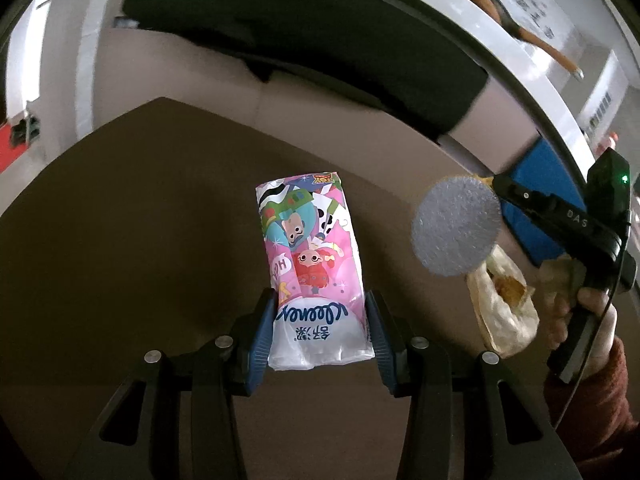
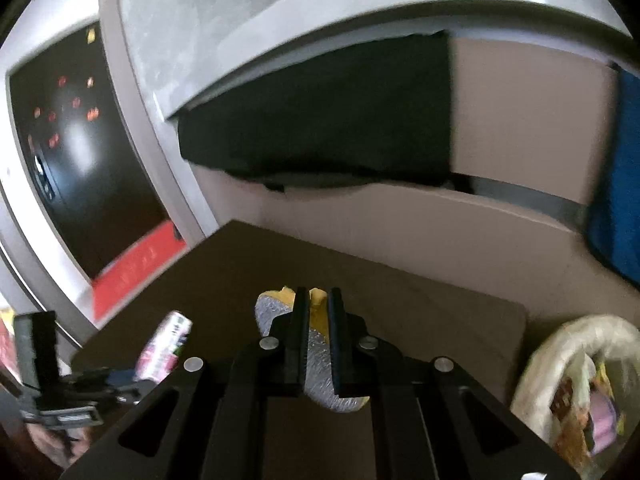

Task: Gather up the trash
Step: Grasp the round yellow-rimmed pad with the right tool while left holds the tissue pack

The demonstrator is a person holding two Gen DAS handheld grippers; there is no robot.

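Looks about midway: the left gripper [image 1: 320, 328] at bottom centre has its blue pads pressed on a pink cartoon-printed plastic tissue pack [image 1: 312, 264], while the right gripper [image 2: 318, 344] is clamped tight on a crinkly round silver foil wrapper [image 2: 316, 384]. Neither's in the white plastic trash bag [image 2: 560, 364] at lower right yet; it's already holding scraps.

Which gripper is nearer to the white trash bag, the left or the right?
Right. The right gripper, shut on a foil wrapper, hangs beside the trash bag; the left gripper, holding the tissue pack, is farther off.
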